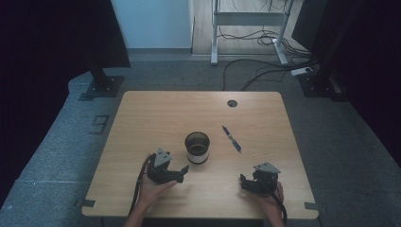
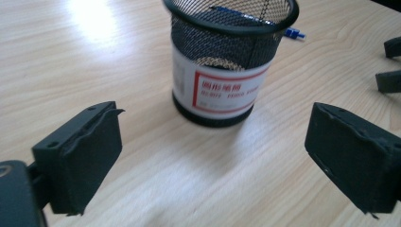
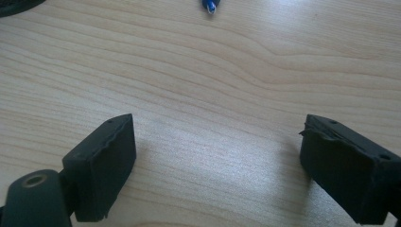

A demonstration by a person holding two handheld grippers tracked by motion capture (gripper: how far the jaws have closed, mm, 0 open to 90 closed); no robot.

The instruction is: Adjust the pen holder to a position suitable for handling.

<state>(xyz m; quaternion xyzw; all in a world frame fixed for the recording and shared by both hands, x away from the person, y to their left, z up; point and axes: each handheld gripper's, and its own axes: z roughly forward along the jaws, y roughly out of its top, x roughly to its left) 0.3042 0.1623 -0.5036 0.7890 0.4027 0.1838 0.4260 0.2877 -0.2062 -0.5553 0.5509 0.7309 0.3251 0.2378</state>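
Though blurry, mesh cup (image 2: 230, 61) label's red-framed.

A black mesh cup (image 2: 230, 56) with a white, red-framed label stands upright just ahead of the left gripper (image 1: 182, 171), beyond its jaws.

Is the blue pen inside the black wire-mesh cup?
No, the blue pen lies flat on the wooden table, right of the black wire-mesh cup.

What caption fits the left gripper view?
Open left gripper faces a black mesh pen cup on the wooden table.
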